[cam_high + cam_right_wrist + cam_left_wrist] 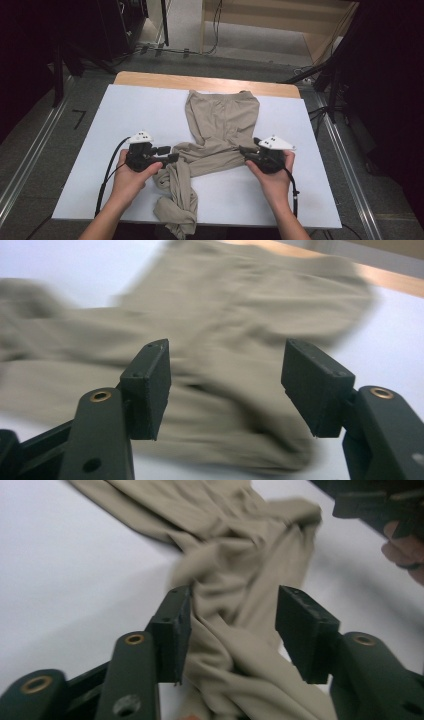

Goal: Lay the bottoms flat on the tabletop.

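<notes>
Lying across the middle of a white board [75,165] on a wooden table [150,79] is a pair of beige trousers [220,125], waistband at the far edge and flat there, the legs folded sideways and bunched toward the near left, one twisted end hanging at the near edge. A person's left hand [127,177] holds the left gripper [170,154] at the left side of the folded legs; in the left gripper view its jaws stand wide apart with a ridge of cloth [235,645] between them, the left jaw touching the fabric, the right jaw apart from it. The right hand [272,177] holds the right gripper [243,151] at the right side of the fold; in the right gripper view its jaws are also wide, over blurred cloth [225,340], not closed on it. Both grippers point inward, toward each other.
</notes>
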The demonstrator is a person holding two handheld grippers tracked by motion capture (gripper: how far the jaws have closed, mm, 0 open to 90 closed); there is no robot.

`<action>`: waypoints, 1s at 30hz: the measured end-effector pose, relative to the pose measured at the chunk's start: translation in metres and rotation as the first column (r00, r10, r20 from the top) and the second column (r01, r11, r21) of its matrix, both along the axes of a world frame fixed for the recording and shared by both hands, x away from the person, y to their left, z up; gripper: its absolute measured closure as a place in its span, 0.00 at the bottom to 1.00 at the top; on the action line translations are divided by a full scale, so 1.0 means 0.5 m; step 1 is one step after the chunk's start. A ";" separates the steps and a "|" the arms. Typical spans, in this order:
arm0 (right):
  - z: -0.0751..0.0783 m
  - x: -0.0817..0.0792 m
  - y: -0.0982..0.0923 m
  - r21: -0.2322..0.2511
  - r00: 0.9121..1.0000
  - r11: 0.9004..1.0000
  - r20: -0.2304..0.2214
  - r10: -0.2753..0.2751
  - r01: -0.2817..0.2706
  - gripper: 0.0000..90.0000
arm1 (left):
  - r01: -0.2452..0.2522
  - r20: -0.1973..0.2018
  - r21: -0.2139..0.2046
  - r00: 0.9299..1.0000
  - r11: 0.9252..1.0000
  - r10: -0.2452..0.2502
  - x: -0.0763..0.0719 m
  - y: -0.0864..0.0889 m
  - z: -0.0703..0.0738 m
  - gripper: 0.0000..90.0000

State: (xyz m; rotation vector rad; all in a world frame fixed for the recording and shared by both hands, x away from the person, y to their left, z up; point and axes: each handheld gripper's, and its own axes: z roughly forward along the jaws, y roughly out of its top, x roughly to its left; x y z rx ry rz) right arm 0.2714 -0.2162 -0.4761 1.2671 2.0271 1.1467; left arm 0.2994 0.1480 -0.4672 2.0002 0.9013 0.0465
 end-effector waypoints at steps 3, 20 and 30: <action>-0.019 -0.016 0.051 0.048 0.987 0.987 -0.051 0.154 -0.151 0.47 | 0.050 -0.022 0.073 0.999 0.996 -0.049 -0.021 -0.026 -0.021 0.48; -0.076 0.003 0.203 -0.086 0.942 0.955 -0.210 0.260 -0.283 0.95 | 0.017 -0.021 0.018 1.000 1.000 -0.017 -0.028 0.011 -0.019 0.97; -0.067 -0.040 -0.034 -0.157 0.984 0.987 -0.179 0.001 -0.029 0.96 | -0.035 -0.021 0.016 0.999 0.999 0.035 -0.011 0.066 -0.020 0.97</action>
